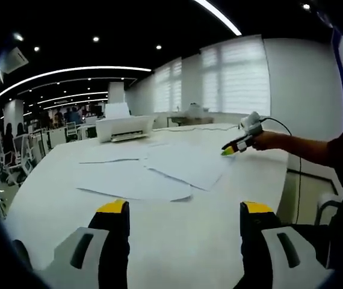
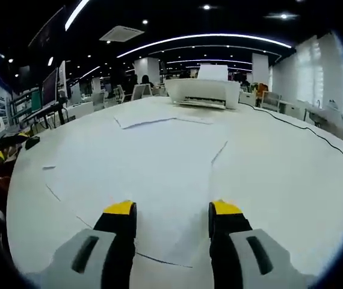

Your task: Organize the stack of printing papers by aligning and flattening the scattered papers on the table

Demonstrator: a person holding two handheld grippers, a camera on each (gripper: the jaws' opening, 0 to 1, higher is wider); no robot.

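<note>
On the white table (image 1: 231,241) the papers (image 1: 159,168) lie loose and overlapping at odd angles, which is why both tools hang back above them, judging by the spread. At the left, the left gripper (image 1: 183,211) hovers short of the near sheet, jaws parted and holding nothing. Further right, the right gripper (image 2: 171,211) sits low over the sheets, jaws likewise apart and empty, probably ready to nudge edges together. Beyond the papers stands a printer (image 2: 203,93) with a cable (image 2: 304,129) trailing off; behind is an open office with ceiling lights and blinds.
</note>
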